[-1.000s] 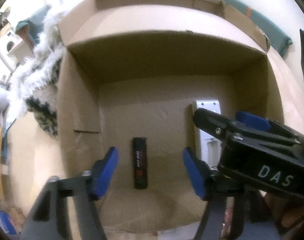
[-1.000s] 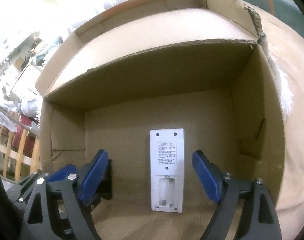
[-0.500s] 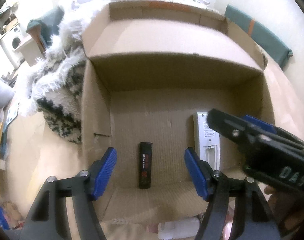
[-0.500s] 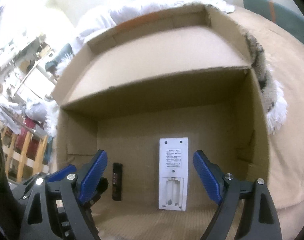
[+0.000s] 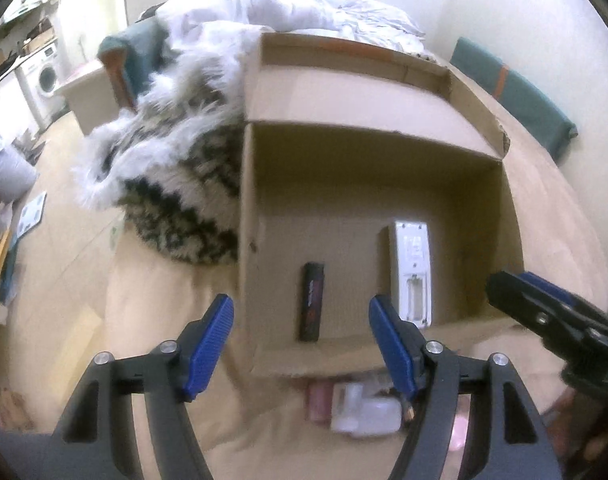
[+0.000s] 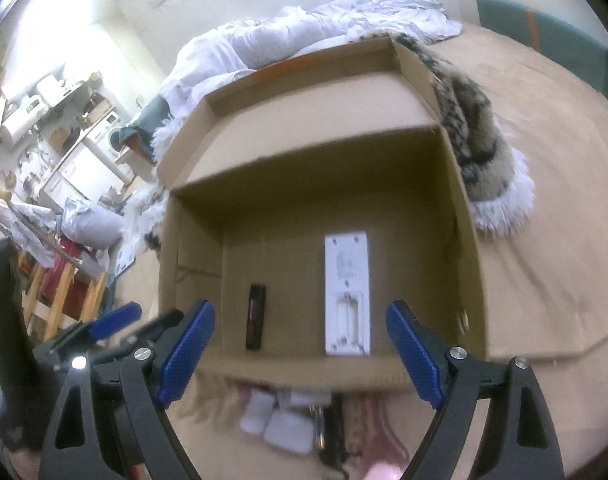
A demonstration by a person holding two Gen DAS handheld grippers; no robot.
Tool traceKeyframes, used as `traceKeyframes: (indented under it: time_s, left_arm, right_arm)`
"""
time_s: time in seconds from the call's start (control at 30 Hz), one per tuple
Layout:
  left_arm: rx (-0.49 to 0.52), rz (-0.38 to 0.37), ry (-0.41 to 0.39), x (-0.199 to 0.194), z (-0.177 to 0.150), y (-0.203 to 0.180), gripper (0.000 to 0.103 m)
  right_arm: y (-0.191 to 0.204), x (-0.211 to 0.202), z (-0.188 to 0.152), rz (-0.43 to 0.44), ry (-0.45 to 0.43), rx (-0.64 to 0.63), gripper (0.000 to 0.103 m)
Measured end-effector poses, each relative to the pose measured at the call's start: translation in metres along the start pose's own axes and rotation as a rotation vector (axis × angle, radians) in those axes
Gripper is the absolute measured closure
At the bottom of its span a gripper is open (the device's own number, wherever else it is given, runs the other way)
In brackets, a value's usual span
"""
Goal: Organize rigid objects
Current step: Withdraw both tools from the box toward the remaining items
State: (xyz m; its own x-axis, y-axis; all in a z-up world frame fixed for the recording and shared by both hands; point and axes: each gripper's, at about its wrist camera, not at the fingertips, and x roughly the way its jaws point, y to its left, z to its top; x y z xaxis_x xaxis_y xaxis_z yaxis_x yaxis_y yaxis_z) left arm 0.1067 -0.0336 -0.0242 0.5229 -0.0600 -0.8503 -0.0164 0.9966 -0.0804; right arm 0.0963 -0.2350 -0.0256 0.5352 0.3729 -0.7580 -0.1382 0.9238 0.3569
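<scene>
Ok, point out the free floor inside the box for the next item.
Inside the cardboard box, bare floor lies between the black lighter and the white remote, right of the remote to the wall, and across the far half. Crowded: the blurry small items heaped outside the near wall.

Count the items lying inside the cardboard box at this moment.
2. A black lighter lies on the floor of the cardboard box, left of centre; a white remote, battery bay open, lies to its right. The near wall could hide something small.
</scene>
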Motion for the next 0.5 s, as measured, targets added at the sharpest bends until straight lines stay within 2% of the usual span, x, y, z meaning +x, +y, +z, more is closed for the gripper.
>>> traceKeyframes:
  time_s: [0.27, 0.43, 0.5]
  left_arm:
    - [-0.035, 0.019, 0.013, -0.014, -0.03, 0.026, 0.036]
    - [-0.117, 0.015, 0.075, -0.005, -0.045, 0.054, 0.036]
    - [-0.112, 0.009, 0.114, 0.006, -0.05, 0.056, 0.036]
  right_arm:
    - [-0.011, -0.021, -0.038, -0.015, 0.019, 0.045, 0.01]
    - [-0.018, -0.026, -0.054, -0.031, 0.038, 0.058, 0.01]
    - [-0.022, -0.026, -0.058, -0.031, 0.048, 0.071, 0.01]
